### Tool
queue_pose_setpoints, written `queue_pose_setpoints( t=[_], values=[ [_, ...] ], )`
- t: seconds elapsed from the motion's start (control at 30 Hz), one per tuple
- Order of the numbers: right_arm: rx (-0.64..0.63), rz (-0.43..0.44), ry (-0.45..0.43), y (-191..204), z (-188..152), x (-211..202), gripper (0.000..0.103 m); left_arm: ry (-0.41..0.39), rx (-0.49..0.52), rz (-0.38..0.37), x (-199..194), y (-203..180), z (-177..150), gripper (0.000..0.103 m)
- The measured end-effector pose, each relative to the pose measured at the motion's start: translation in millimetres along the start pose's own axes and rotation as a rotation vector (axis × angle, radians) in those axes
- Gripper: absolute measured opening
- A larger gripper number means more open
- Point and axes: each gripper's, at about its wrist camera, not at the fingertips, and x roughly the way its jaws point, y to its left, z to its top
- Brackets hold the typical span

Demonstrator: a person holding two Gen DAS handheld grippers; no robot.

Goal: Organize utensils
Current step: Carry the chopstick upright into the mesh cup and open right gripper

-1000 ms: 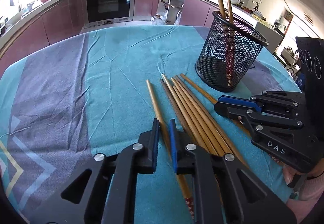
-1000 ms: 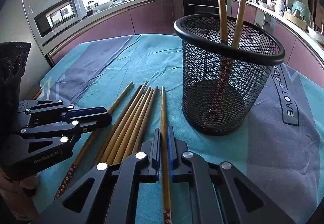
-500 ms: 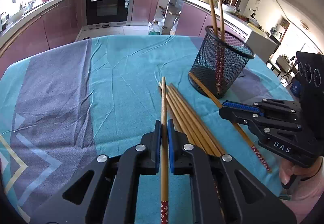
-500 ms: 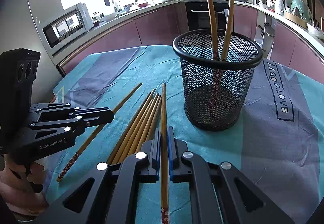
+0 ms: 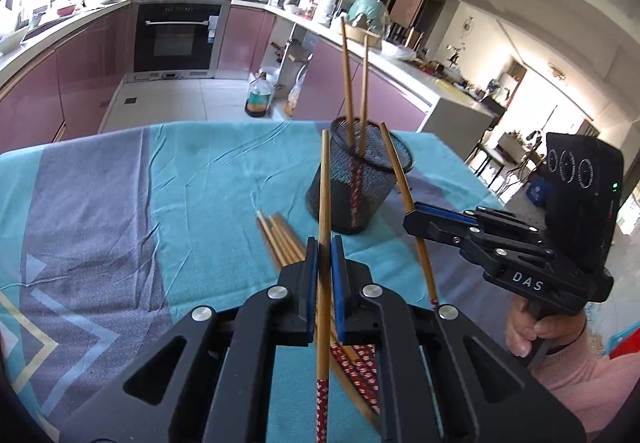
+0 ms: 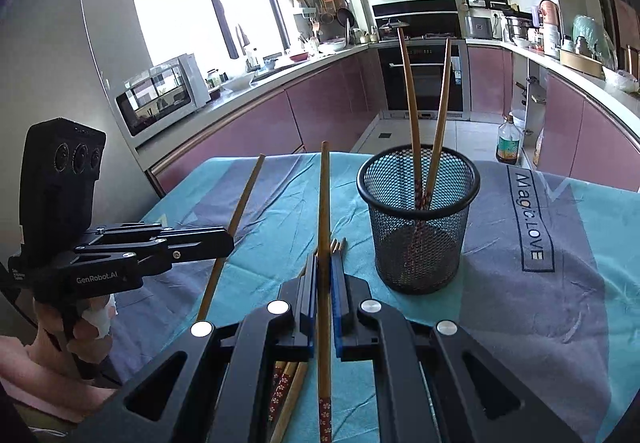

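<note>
My left gripper [image 5: 324,255] is shut on a wooden chopstick [image 5: 324,195] and holds it lifted above the table, tip forward. My right gripper [image 6: 324,275] is shut on another chopstick [image 6: 323,211], also lifted. Each shows in the other's view: the right gripper [image 5: 412,217] with its chopstick [image 5: 404,187], the left gripper [image 6: 228,243] with its chopstick [image 6: 240,203]. A black mesh holder [image 5: 356,187] [image 6: 418,223] stands upright ahead with two chopsticks [image 6: 410,103] in it. Several loose chopsticks [image 5: 280,239] lie on the teal cloth below the grippers.
The table has a teal and grey cloth [image 5: 160,203] [image 6: 560,283]. Kitchen counters, an oven [image 5: 176,35] and a bottle on the floor [image 5: 258,97] lie beyond the table's far edge. A microwave [image 6: 160,95] stands on the left counter.
Both grippers have closed on a chopstick each and risen from the table, carrying them up. The mesh holder now looks smaller and lower in both views.
</note>
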Motion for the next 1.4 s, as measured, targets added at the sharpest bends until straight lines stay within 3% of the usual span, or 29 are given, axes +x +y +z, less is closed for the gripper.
queue_pose_setpoints(
  t=[0.4, 1.07, 1.4],
  values=[
    [0.019, 0.025, -0.102, -6.9, 16.6, -30.6, 0.005, -0.110, -0.012, -0.133, -44.9, -10.9, 21.3, 0.007],
    [-0.052, -0.042, -0.272, -18.6, 77.6, -76.1, 0.005, -0.248, 0.039, -0.143, -62.4, -39.9, 101.1, 0.007],
    [-0.060, -0.092, -0.338, -35.7, 109.9, -83.2, 0.005, -0.293, 0.091, -0.113, -66.0, -63.4, 144.3, 0.007]
  ],
)
